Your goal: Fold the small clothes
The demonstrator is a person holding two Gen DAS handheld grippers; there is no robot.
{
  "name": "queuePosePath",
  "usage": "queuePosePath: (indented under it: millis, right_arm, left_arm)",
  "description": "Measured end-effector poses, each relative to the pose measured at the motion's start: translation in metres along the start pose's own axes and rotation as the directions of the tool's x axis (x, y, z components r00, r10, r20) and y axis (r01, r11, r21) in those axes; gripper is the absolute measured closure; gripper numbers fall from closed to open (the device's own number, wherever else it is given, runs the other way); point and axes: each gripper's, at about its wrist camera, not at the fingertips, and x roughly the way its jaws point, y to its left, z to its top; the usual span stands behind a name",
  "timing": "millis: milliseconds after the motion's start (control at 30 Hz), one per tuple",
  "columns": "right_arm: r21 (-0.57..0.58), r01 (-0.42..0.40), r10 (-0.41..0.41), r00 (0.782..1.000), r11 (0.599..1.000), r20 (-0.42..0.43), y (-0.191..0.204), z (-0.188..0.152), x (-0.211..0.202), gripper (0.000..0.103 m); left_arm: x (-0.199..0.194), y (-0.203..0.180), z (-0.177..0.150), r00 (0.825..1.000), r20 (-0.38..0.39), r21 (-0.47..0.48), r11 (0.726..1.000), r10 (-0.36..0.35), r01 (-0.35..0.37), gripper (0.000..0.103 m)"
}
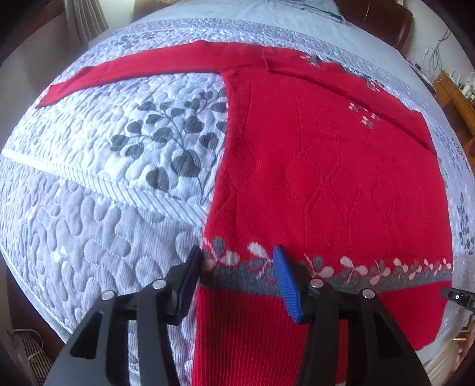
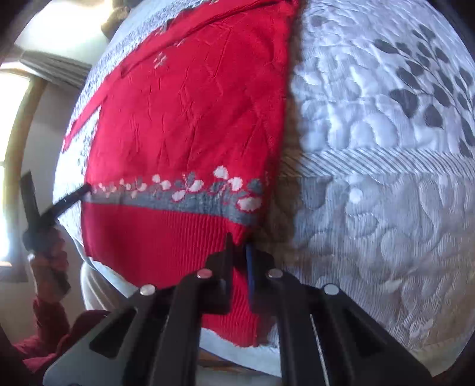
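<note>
A red knit sweater [image 1: 326, 178] with a grey flowered band above its ribbed hem lies flat on a quilted bedspread [image 1: 104, 207]. One sleeve [image 1: 118, 71] stretches out to the left, and the other is folded across the chest. My left gripper [image 1: 237, 255] is open, its jaws straddling the hem's left edge at the flowered band. In the right wrist view, my right gripper [image 2: 238, 243] is shut on the sweater's [image 2: 184, 104] ribbed hem corner, which is lifted slightly off the bedspread [image 2: 386, 178]. A hand [image 2: 44, 252] holds the left gripper at the sweater's far edge.
The grey and white bedspread has dark leaf prints [image 1: 172, 139]. A curtain [image 1: 86, 20] hangs at the back left, a wooden shelf [image 1: 454, 92] with cables stands at the right, and a dark chair back [image 1: 386, 17] is behind the bed. The bed's edge runs close under both grippers.
</note>
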Motion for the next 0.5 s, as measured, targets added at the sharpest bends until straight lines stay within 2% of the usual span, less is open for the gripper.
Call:
queuePosePath:
  millis: [100, 267, 367, 400, 500]
  right_arm:
    - [0.002, 0.041, -0.041, 0.999, 0.999, -0.011, -0.003, -0.005, -0.007, 0.098]
    - [0.020, 0.090, -0.089, 0.995, 0.996, -0.048, -0.008, -0.007, 0.009, 0.096]
    - [0.000, 0.109, -0.109, 0.994, 0.994, -0.022, 0.001, 0.001, 0.001, 0.081]
    - [-0.007, 0.131, -0.131, 0.991, 0.991, -0.002, 0.006, 0.004, -0.004, 0.071]
    - [-0.052, 0.215, -0.211, 0.975, 0.975, 0.062, 0.022, 0.013, -0.018, 0.069]
  left_arm:
    - [0.000, 0.000, -0.010, 1.000, -0.013, -0.003, 1.000, 0.003, -0.003, 0.047]
    - [0.001, -0.005, -0.023, 0.999, 0.013, 0.050, 0.998, 0.040, -0.040, 0.046]
    - [-0.006, 0.002, -0.018, 1.000, -0.010, 0.026, 1.000, 0.006, -0.006, 0.046]
    - [-0.009, 0.006, -0.015, 1.000, -0.009, 0.016, 1.000, 0.000, 0.000, 0.046]
    - [-0.021, 0.028, 0.010, 0.999, 0.040, -0.017, 1.000, 0.020, -0.019, 0.046]
